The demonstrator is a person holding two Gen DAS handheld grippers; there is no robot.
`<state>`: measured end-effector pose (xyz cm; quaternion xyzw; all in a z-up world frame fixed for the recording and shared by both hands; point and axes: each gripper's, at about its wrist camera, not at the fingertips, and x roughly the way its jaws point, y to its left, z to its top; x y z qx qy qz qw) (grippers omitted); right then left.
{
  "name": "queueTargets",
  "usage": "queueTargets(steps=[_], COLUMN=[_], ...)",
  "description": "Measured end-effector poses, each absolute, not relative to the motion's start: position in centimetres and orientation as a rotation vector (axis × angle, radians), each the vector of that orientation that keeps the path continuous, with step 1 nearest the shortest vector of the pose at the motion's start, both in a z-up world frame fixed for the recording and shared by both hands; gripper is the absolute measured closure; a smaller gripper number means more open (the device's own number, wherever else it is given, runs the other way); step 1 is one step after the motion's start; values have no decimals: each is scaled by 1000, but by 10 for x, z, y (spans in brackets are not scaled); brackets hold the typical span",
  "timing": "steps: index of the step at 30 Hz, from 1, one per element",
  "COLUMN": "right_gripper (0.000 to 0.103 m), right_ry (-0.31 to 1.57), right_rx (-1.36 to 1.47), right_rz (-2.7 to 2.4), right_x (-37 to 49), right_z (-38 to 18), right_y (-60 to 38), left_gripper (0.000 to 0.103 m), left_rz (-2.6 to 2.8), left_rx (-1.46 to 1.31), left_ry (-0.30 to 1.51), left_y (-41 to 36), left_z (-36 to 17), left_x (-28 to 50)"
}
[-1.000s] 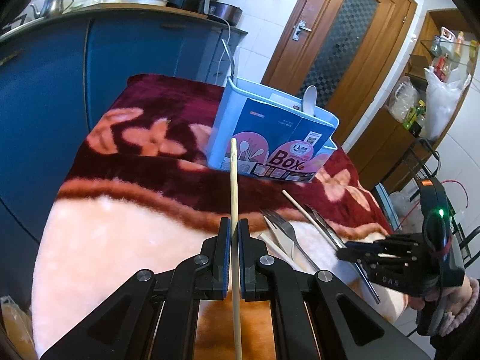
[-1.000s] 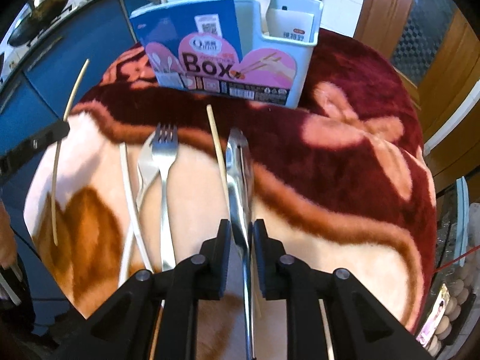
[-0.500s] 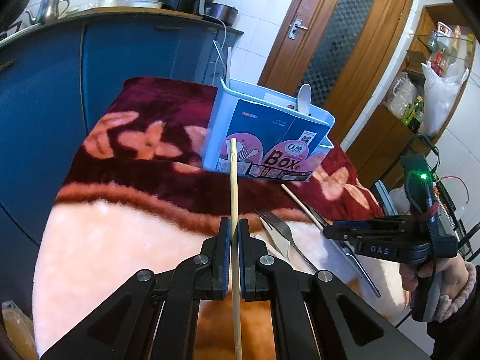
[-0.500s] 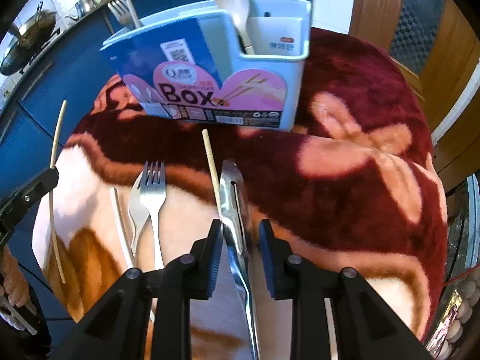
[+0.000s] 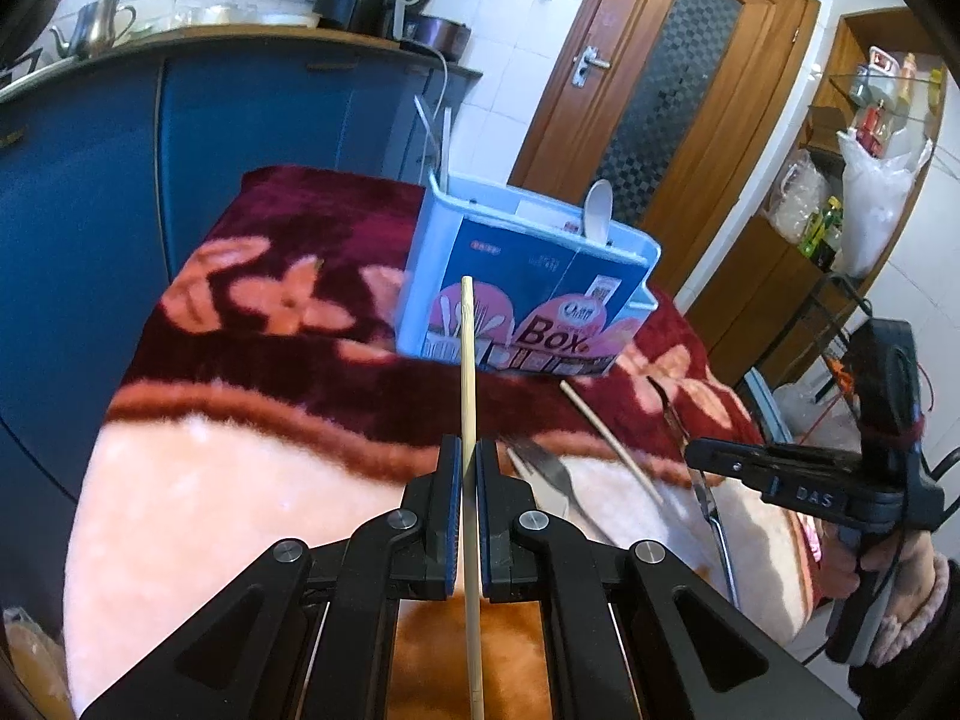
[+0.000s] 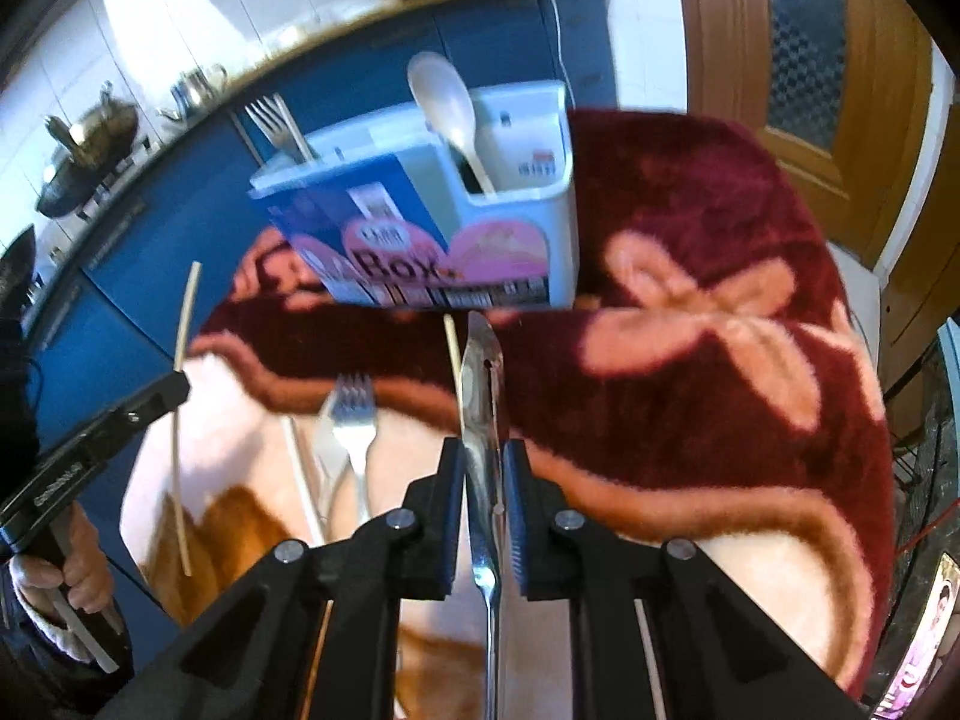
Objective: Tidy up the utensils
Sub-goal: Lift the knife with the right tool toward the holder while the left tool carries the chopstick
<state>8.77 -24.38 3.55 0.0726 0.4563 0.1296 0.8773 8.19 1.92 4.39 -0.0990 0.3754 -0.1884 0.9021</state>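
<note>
My left gripper (image 5: pixel 470 456) is shut on a wooden chopstick (image 5: pixel 468 360) and holds it above the blanket, pointing at the light-blue utensil box (image 5: pixel 522 294). My right gripper (image 6: pixel 483 468) is shut on a metal spoon (image 6: pixel 480 384), held on edge above the blanket and short of the box (image 6: pixel 432 228). The box holds a white spoon (image 6: pixel 447 108) in its right compartment and a fork (image 6: pixel 273 123) at its left end. A metal fork (image 6: pixel 354 426), a second chopstick (image 6: pixel 453 348) and a white stick (image 6: pixel 303 474) lie on the blanket.
The table carries a fluffy maroon and peach blanket (image 5: pixel 252 420). Blue cabinets (image 5: pixel 120 180) with a kettle and pots stand behind it. A wooden door (image 5: pixel 666 96) and shelves are at the right. The right gripper shows in the left wrist view (image 5: pixel 780 474).
My right gripper has lifted the metal spoon off the blanket and tilted up toward the box. My left gripper has risen slightly with the chopstick.
</note>
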Motion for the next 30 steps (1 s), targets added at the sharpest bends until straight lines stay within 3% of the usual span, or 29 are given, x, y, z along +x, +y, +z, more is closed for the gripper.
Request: queueTargets(steps=[4, 6, 11, 20, 22, 24, 30], right_gripper=[89, 100, 100, 99, 96, 83, 76], right_ry=[827, 761, 642, 783, 823, 865, 955], right_rx=[142, 131, 145, 47, 21, -4, -51], right_rz=[256, 251, 239, 288, 300, 311, 346], right_x=[70, 61, 51, 61, 63, 66, 70], right_z=[49, 55, 70, 47, 40, 34, 16], right_y=[-240, -238, -238, -221, -214, -207, -189], left_gripper=[99, 99, 99, 99, 99, 99, 99], left_rz=[-390, -387, -378, -372, -365, -358, -343], left_rx=[-204, -203, -196, -180, -177, -182, -195], left_ry=[731, 714, 667, 645, 652, 656, 658], left_y=[19, 18, 16, 13, 15, 18, 29], left_z=[53, 57, 70, 79, 77, 76, 73], left_x=[80, 80, 84, 84, 84, 84, 80])
